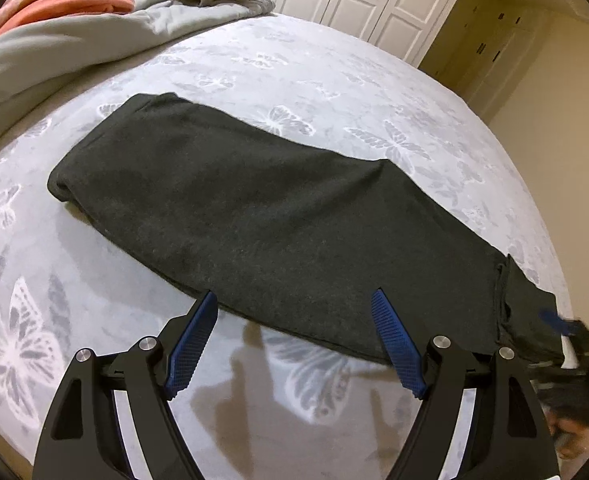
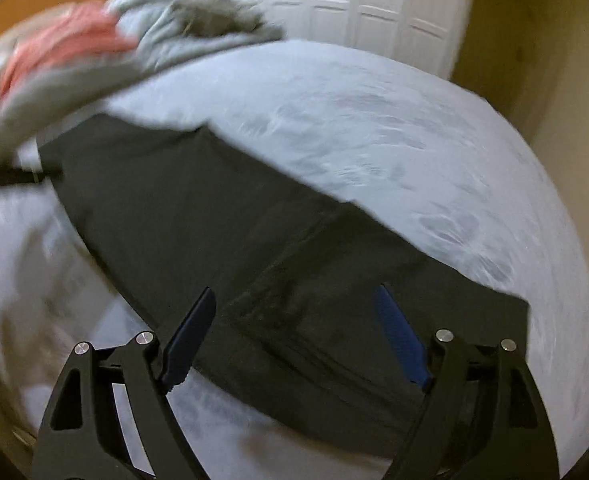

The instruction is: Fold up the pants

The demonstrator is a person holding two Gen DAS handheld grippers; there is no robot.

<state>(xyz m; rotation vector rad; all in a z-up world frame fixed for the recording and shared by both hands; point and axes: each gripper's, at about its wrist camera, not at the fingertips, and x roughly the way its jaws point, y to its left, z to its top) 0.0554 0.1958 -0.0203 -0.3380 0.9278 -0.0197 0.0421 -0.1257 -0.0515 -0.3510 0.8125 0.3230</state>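
Both grippers, left [image 1: 294, 300] & right [image 2: 294, 298], gape empty; grab pants [image 1: 230, 208] near edge w/ both, fold evenly across bed [image 1: 334, 68].

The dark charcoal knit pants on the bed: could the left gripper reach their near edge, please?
Probably yes: the left gripper hangs with jaws open just over the dark charcoal knit pants, nothing between.

No readable text, label, brand, number or sign appears in either wrist view.
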